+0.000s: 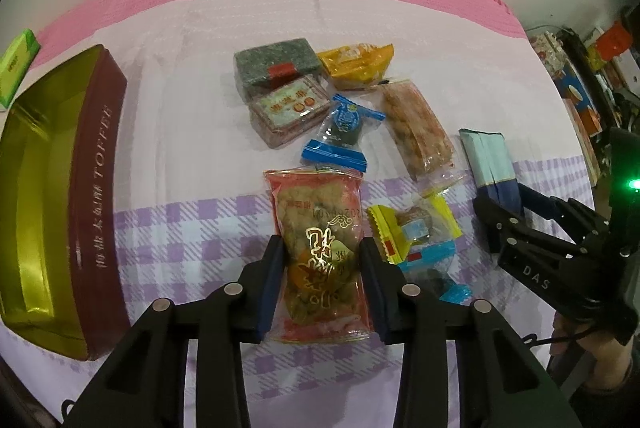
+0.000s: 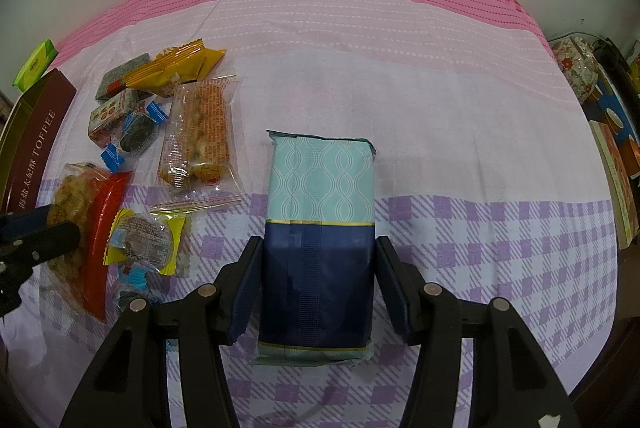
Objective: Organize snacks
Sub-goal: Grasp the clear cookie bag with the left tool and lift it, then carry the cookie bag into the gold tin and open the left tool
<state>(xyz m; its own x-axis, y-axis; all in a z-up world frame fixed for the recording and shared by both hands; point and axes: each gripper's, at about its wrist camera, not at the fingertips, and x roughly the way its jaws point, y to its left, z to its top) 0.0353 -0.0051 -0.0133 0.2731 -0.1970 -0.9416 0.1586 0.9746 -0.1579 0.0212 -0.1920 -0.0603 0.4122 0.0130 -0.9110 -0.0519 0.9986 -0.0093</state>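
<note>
A red snack packet (image 1: 316,211) with gold characters lies lengthwise between my left gripper's (image 1: 321,242) fingers, whose pads press on its two long sides. In the right wrist view that packet (image 2: 100,211) is at the far left with the left gripper (image 2: 60,222) on it. My right gripper (image 2: 319,242) is shut on the dark lower half of a blue-and-teal pack (image 2: 320,179) resting on the checked bedcover. The left wrist view shows the same pack (image 1: 488,155) and right gripper (image 1: 500,195) at the right. An open toffee tin (image 1: 100,187) with a gold inside stands at the left.
Several loose snacks lie beyond the red packet: a dark green block (image 1: 276,61), a yellow packet (image 1: 356,63), a blue-ended candy (image 1: 340,131), a long clear packet (image 1: 416,127) and a yellow-edged one (image 1: 416,228). A green box (image 1: 16,63) sits behind the tin. Boxes (image 2: 616,163) crowd the bed's right edge.
</note>
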